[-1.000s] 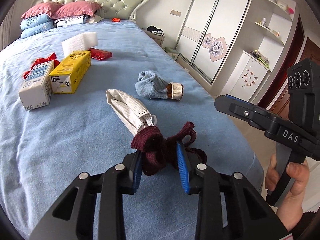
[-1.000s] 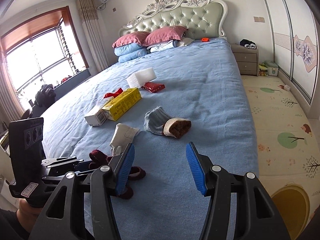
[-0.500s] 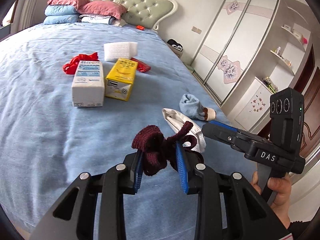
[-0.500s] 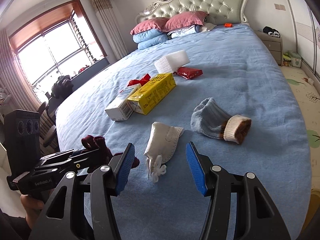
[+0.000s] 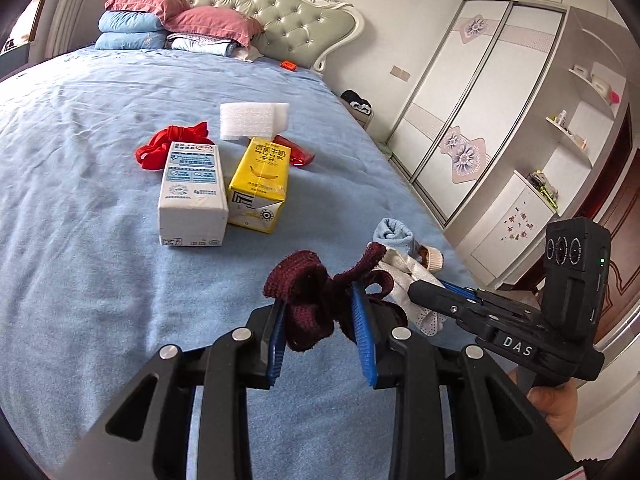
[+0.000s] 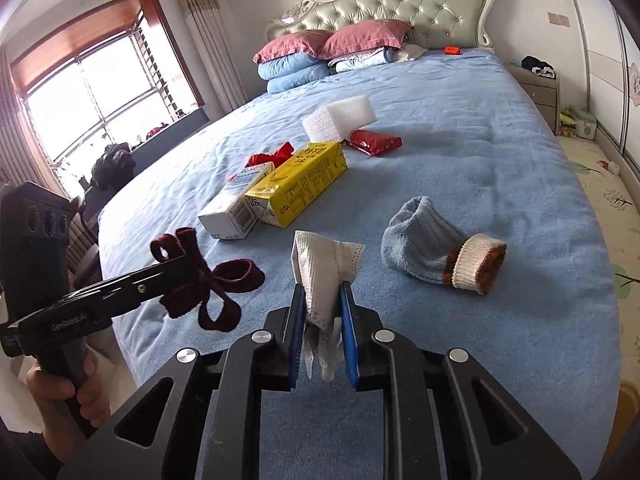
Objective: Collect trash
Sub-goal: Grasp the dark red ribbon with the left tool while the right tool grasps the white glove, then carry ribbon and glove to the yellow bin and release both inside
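Two items are gripped, nothing is seen binned yet; no trash container is visible in either view.

Left gripper [image 5: 320,316]: blue pads closed on a dark maroon knitted glove [image 5: 308,300], which is bunched between the jaws with loose fingers hanging above the blue bedspread [image 5: 80,280]. Right gripper [image 6: 322,316]: jaws clamped on a white face mask [image 6: 326,276]; the mask body sticks up out of the pads, ear loops dangle below them.

Left on the bed, judged as remaining trash: white-blue carton [image 5: 192,196] and yellow banana-milk carton [image 5: 260,188] lying touching side by side, white foam block [image 6: 340,118] behind them, red wrapper [image 6: 374,142] just beside the foam, red crumpled item [image 5: 172,148] behind the white carton. A light-blue sock [image 6: 436,256] lies near the right gripper; trash or not cannot be told.

Pose: both grippers are held side by side at the bed's near edge, pitched down toward the bedspread, each gripped at the handle by a hand [image 6: 68,392]. Progress is judged early: drop-off pending, then five or more pickups.
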Demonstrator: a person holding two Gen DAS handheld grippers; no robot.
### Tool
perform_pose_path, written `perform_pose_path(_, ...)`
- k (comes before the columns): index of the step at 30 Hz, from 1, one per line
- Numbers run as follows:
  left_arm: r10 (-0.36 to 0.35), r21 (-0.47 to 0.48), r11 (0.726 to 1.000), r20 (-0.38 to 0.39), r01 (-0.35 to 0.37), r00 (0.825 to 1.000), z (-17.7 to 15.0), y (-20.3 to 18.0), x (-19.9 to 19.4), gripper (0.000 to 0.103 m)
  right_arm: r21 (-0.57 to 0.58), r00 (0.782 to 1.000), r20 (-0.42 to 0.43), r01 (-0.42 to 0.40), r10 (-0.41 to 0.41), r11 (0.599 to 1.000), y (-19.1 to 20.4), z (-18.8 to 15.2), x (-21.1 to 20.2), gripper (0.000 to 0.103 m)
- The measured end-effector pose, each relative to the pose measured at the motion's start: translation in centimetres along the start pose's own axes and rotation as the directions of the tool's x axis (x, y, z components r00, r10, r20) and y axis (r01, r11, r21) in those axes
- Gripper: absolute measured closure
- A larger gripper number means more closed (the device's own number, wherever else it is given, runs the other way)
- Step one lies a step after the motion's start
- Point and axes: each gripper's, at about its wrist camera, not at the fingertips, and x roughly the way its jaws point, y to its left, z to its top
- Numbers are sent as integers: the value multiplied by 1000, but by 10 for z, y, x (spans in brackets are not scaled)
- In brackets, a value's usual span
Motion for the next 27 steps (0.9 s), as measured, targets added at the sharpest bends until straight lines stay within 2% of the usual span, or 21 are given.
perform_pose_path(6,-68,24,997,-32,69,997,4,-34,21,72,50,990,127,47,-53,998,-29,-8,-59,86)
perform_pose_path(15,-186,136,969,-138,205,973,0,-131,77,72,188,956,209,165,-204,968,-105,-37,-147,86)
perform_pose_path(22,-257,186,933,-258,309,931,-19,-216,132,72,345,913,232,245,-335,906,-176,-77,-205,86)
perform_pose_path(27,-276,232,897,-370,376,887,-41,-278,174,72,447,884,222,283,-412,849,-219,-114,-238,86)
